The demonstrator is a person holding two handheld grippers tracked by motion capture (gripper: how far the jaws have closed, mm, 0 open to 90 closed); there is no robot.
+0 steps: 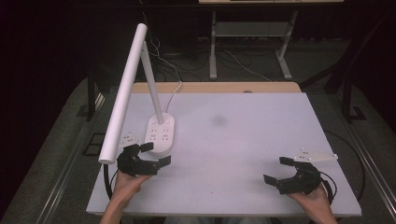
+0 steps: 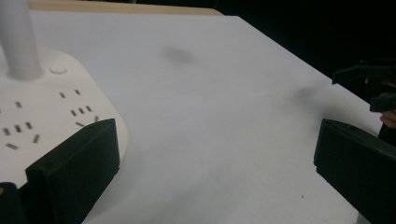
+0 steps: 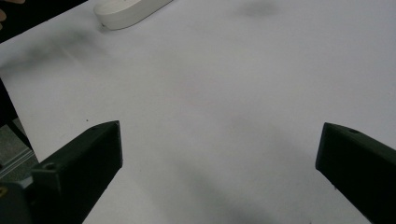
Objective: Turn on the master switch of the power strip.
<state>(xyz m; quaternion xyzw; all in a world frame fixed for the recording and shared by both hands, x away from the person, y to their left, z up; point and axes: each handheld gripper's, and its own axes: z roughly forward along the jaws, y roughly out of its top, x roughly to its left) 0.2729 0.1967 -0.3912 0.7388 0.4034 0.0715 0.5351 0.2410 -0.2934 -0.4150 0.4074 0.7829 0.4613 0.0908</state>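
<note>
A white desk lamp stands at the table's left, its oval base (image 1: 160, 134) carrying several sockets and a button, its long tube head (image 1: 123, 93) reaching toward the near left. My left gripper (image 1: 155, 154) is open just in front of the base; in the left gripper view the base (image 2: 42, 116) lies beside the left jaw, apart from it as far as I can tell. My right gripper (image 1: 278, 170) is open near the front right, with bare table between its jaws. The right gripper view has the lamp base (image 3: 128, 11) far off at top left.
The white table top (image 1: 233, 135) has a wooden strip along its far edge and a faint dark smudge (image 1: 218, 120) near the middle. The lamp's cord (image 1: 173, 91) runs off the back edge. Behind stand desk legs and cables on the floor.
</note>
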